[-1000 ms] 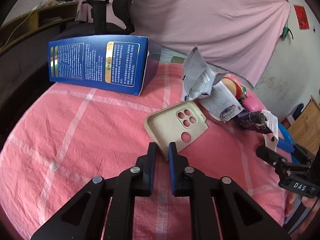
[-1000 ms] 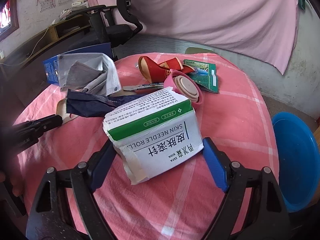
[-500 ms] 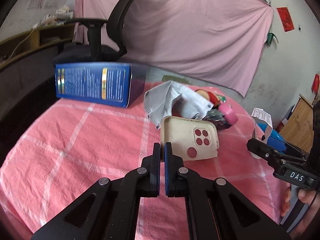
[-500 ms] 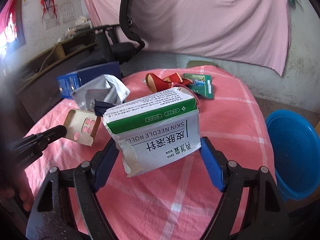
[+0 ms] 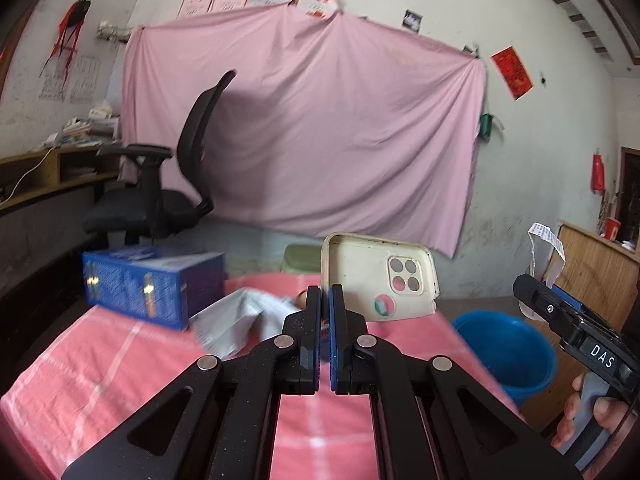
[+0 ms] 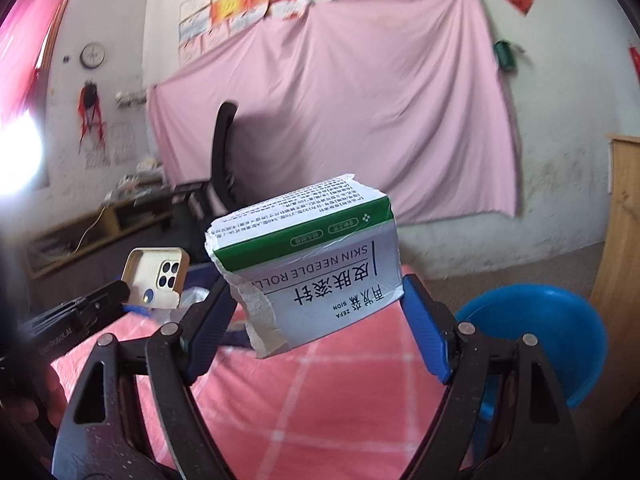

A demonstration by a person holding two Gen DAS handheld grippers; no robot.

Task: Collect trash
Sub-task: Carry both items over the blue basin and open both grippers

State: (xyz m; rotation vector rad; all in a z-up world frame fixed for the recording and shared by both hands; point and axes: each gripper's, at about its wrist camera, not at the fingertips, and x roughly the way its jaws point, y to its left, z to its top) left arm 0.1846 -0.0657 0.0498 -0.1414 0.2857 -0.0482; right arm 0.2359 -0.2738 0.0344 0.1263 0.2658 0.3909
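Both grippers loaded above the pink-checked table (image 5: 100, 364)

Left gripper (image 5: 325, 300) is clamped on the cream phone case (image 5: 376, 276); right gripper (image 6: 316, 312) grips the torn white-green carton (image 6: 320, 264) — both apparently clear of the table, blue bin (image 6: 540, 328) just beside it.

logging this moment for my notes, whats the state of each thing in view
left gripper: shut on the phone case edge
phone case: lifted, upright
right gripper: clamped on the white carton
white carton: held up, torn end
blue basin: beside the table, looks empty
blue box: lying on the table
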